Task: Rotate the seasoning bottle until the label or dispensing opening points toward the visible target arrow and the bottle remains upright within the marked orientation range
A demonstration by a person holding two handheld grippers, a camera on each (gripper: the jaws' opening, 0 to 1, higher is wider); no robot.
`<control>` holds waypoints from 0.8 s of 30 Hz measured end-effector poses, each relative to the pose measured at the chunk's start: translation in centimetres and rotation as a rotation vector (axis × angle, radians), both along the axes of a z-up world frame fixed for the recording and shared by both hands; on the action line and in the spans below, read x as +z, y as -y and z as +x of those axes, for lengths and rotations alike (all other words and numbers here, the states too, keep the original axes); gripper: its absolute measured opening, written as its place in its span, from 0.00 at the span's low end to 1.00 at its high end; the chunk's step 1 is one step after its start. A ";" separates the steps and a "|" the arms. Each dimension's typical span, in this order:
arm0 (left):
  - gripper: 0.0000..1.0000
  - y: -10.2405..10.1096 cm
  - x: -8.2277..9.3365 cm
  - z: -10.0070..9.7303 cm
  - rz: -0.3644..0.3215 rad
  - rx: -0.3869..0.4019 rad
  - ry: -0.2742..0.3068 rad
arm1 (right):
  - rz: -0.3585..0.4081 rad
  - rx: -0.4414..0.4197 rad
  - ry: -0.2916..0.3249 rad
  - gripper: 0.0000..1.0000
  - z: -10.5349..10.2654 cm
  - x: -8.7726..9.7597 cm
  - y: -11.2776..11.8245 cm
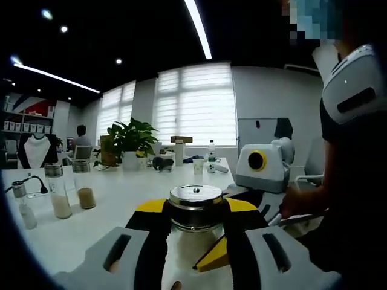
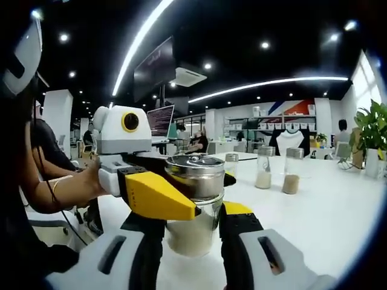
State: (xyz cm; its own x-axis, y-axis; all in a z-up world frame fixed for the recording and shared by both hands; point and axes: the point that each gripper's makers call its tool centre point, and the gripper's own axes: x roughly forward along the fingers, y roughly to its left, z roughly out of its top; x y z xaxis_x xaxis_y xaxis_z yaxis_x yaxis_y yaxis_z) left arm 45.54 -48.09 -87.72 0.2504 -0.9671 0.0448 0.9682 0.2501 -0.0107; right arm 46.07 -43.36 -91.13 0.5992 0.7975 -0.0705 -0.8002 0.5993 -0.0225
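The seasoning bottle [image 1: 195, 223] stands upright on the white counter [image 1: 109, 199], a glass jar of pale powder with a polished metal lid. In the left gripper view it sits between the jaws of the left tool [image 1: 195, 241], which close against its glass body just below the lid. In the right gripper view the bottle [image 2: 195, 202] stands between the jaws of the right tool [image 2: 193, 241], whose pads flank the lower glass; contact there cannot be confirmed. The left tool [image 2: 175, 193] crosses in front, its yellow jaw hiding part of the glass. No label, dispensing opening or target arrow can be made out. Other spice jars [image 1: 60, 190] stand toward the counter's far edge.
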 end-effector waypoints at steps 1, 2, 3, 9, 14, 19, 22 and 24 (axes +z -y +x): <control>0.37 0.1 0.0 0.0 0.002 -0.001 0.000 | 0.000 0.000 0.000 0.33 0.0 0.0 0.0; 0.37 0.1 0.0 0.0 0.003 -0.001 0.000 | 0.000 0.000 0.001 0.33 0.0 0.0 0.0; 0.37 0.1 0.0 0.0 0.003 -0.002 0.000 | 0.002 -0.002 0.001 0.33 0.1 0.0 0.0; 0.37 0.2 -0.5 0.0 0.023 -0.012 0.003 | -0.033 -0.022 0.024 0.33 0.1 -0.6 0.2; 0.37 0.2 -0.6 0.0 0.021 -0.009 0.000 | -0.019 -0.030 0.034 0.32 0.1 -0.5 0.4; 0.37 0.2 -0.7 0.2 0.014 -0.003 -0.010 | -0.041 -0.058 0.058 0.32 0.4 -0.6 0.6; 0.37 0.2 -0.7 0.4 0.004 0.012 -0.026 | -0.040 -0.081 0.044 0.32 0.7 -0.7 0.8; 0.37 0.1 -0.7 0.6 -0.008 0.022 -0.042 | -0.030 -0.092 0.031 0.32 0.8 -0.7 0.8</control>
State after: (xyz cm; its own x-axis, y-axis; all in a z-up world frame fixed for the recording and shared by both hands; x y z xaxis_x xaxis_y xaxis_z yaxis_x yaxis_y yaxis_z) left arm 46.14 -48.24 -88.45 0.2733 -0.9610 0.0417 0.9611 0.2710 -0.0532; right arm 46.90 -44.19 -91.87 0.6721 0.7367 -0.0742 -0.7405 0.6689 -0.0652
